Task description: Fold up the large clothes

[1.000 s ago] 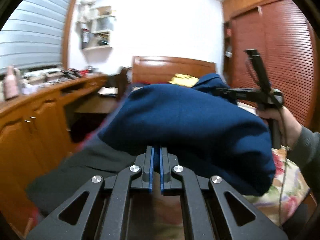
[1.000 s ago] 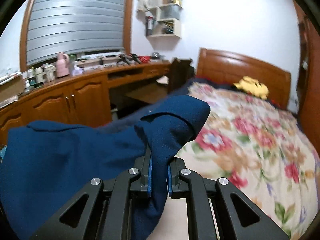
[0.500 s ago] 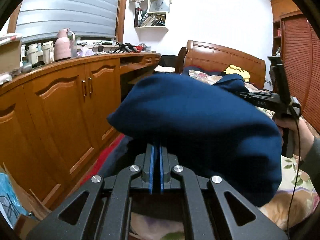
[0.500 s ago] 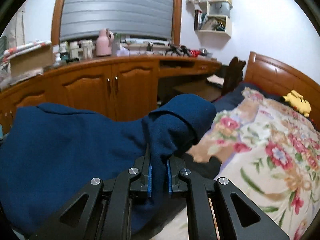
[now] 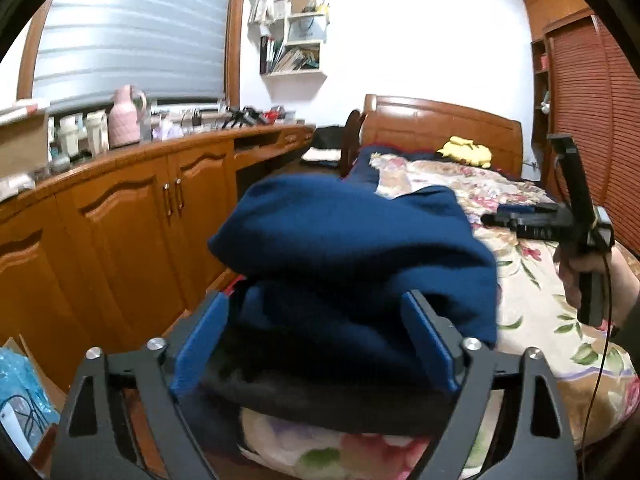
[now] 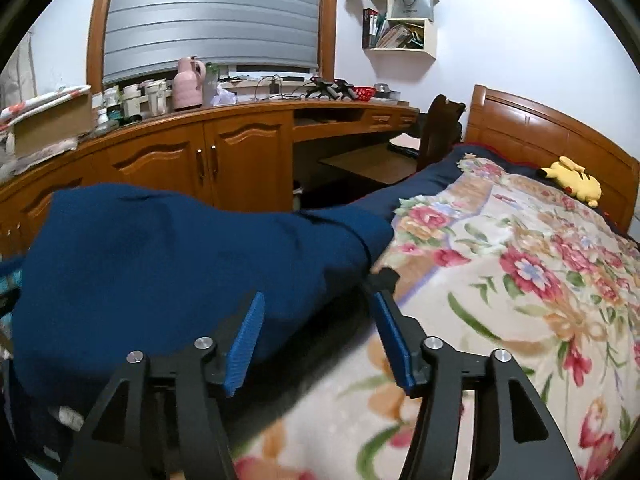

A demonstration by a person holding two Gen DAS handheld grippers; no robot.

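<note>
A folded dark blue garment (image 5: 352, 240) lies bunched on the near corner of the floral bedspread (image 5: 532, 320), over a dark grey layer (image 5: 320, 400). My left gripper (image 5: 316, 296) is opening wide, with the garment's near fold between its blue pads (image 5: 200, 340) but not pressed by them. In the right wrist view the garment (image 6: 160, 264) fills the left side. My right gripper (image 6: 320, 286) is opening too, its pads (image 6: 244, 340) clear of the cloth edge lying between them. A hand (image 5: 576, 280) holds the right gripper (image 5: 496, 218) over the bed.
A long wooden cabinet (image 6: 240, 160) with a cluttered top runs along the left, with a desk recess and a chair (image 6: 436, 132) by the headboard (image 6: 552, 132). A yellow plush toy (image 6: 572, 180) sits on the bed. Louvred wardrobe doors (image 5: 588, 120) stand on the right. A box and a blue bag (image 5: 20, 392) lie on the floor.
Both grippers were shut on the blue garment and have since opened and let it go. The garment has sunk onto the bed corner. Both grippers have dropped lower and swung towards the cabinet.
</note>
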